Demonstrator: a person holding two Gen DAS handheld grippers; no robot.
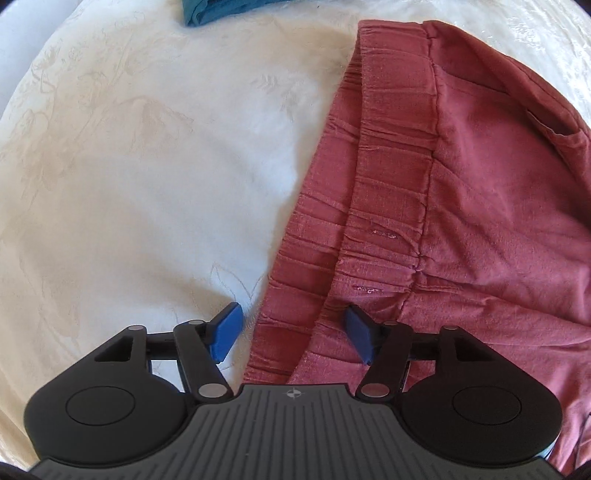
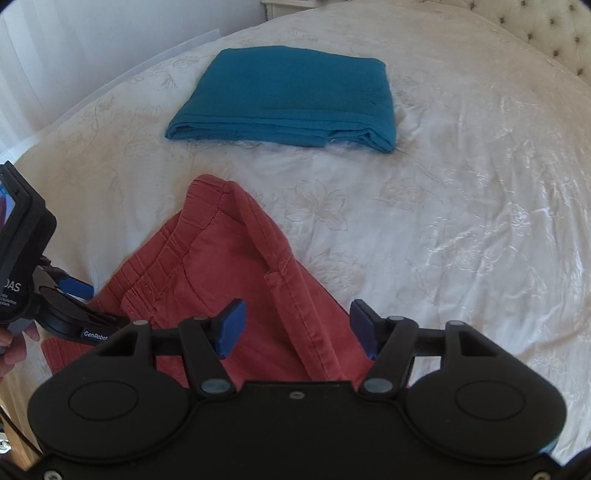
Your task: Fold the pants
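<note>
the red pants [image 1: 461, 192] are seen lying on a white embroidered bedspread [image 1: 129, 166], with the gathered elastic waistband [image 1: 369, 177] turned toward the bare cloth on the left of the left wrist view. a pocket opening [image 1: 554, 125] is seen near the far right edge of the pants. the left gripper [image 1: 291, 334] is held low over the near end of the waistband, its blue fingertips [image 1: 227, 330] spread wide apart and released; one tip is placed over the bedspread just beside the waistband edge, the other over the red fabric, and nothing is grasped between them.

in the right wrist view the right gripper [image 2: 295, 328] is likewise released, its blue fingertips [image 2: 231, 326] parted on either side of a stitched side seam [image 2: 291, 291] of the pants [image 2: 207, 266], with no fabric pinched. whether the tips touch the cloth cannot be told. the left gripper [image 2: 79, 290] is seen at the left edge of the pants, by the waistband. a folded teal garment [image 2: 288, 99] is laid on the bedspread [image 2: 461, 221] beyond the pants, well apart from them. a tufted headboard [image 2: 546, 33] is seen at the far corner beyond the folded garment.
</note>
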